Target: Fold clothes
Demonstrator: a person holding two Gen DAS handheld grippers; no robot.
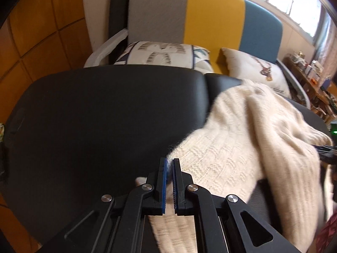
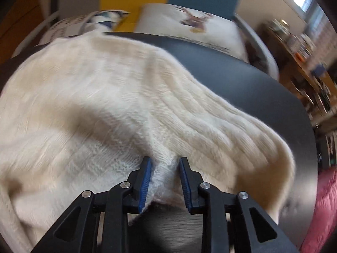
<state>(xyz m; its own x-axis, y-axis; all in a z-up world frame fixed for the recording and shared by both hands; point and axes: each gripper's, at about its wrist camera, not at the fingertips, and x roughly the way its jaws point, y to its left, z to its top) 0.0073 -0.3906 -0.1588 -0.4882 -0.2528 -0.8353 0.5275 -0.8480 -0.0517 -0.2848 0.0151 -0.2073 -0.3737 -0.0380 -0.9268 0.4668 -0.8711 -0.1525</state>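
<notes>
A cream cable-knit sweater (image 1: 248, 139) lies bunched on the right part of a black table (image 1: 105, 116). My left gripper (image 1: 169, 162) is shut on a corner of the sweater, with knit pinched between its blue pads. In the right wrist view the sweater (image 2: 94, 105) fills most of the frame, draped over the black table (image 2: 242, 80). My right gripper (image 2: 164, 162) is shut on a thick fold of the sweater, its jaws held apart by the bunched knit. The right gripper's black frame shows at the right edge of the left wrist view (image 1: 328, 154).
Beyond the table stands a sofa with a grey, yellow and blue back (image 1: 210, 16) and two printed cushions (image 1: 168, 52). A wooden wall (image 1: 42, 31) is at the left. A cluttered shelf (image 1: 311, 78) runs along the right under a window. Red fabric (image 2: 322, 206) lies at the lower right.
</notes>
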